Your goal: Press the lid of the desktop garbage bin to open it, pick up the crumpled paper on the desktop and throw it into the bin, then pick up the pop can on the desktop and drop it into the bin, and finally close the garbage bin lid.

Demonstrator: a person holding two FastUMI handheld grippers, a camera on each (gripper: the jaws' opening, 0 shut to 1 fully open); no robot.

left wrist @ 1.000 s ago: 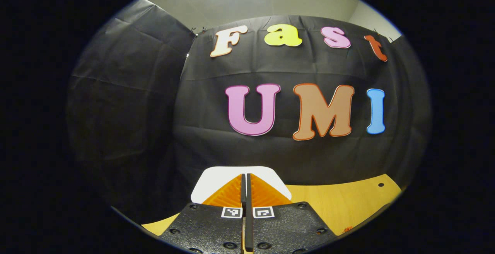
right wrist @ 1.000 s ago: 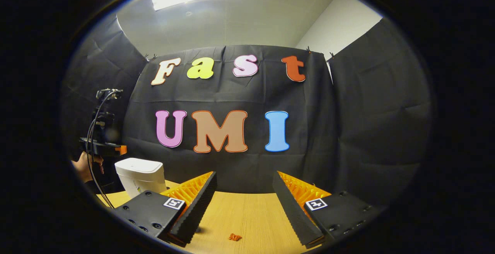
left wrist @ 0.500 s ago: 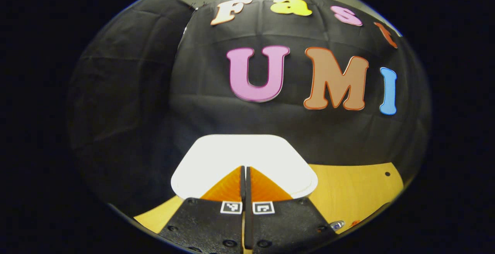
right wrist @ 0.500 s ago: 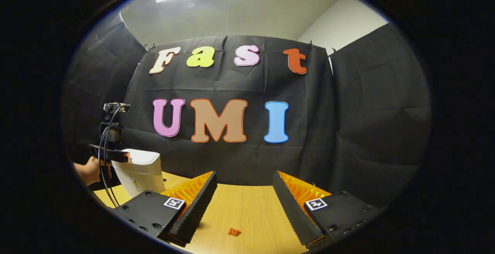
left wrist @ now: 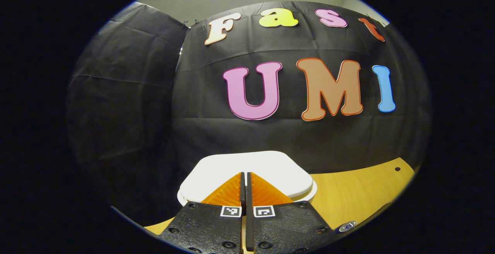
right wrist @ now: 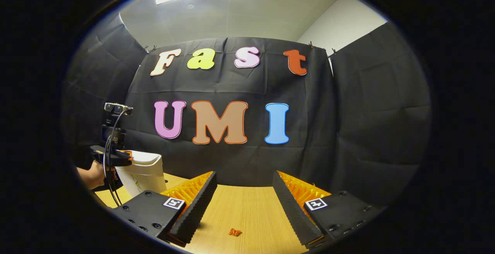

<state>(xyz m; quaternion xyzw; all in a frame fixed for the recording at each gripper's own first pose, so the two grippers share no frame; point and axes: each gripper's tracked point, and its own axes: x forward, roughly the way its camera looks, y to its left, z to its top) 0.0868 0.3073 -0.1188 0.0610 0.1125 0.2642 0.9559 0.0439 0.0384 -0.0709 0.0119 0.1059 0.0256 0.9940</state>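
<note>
The white bin's lid (left wrist: pixel 270 167) lies right under my left gripper (left wrist: pixel 244 174), which is shut with its tips over the lid's near half; a thin strip of the bin's rim shows beneath the lid's right edge. A pop can's top (left wrist: pixel 346 227) peeks in at the lower right. In the right gripper view the white bin (right wrist: pixel 144 174) stands at the table's far left, and the left gripper (right wrist: pixel 125 154), held by a hand (right wrist: pixel 92 173), rests at its top edge. My right gripper (right wrist: pixel 244 173) hangs open over the table. A small orange crumpled scrap (right wrist: pixel 234 232) lies below it.
The wooden table (right wrist: pixel 239 207) runs back to the black cloth wall just behind the bin. A cable (right wrist: pixel 110 184) hangs from the left gripper beside the bin. A small hole (left wrist: pixel 397 168) marks the tabletop at the far right.
My left gripper came down onto the bin's lid from above, then tipped back up a little, staying shut. The right gripper dipped slightly and has stayed open and almost still since.
</note>
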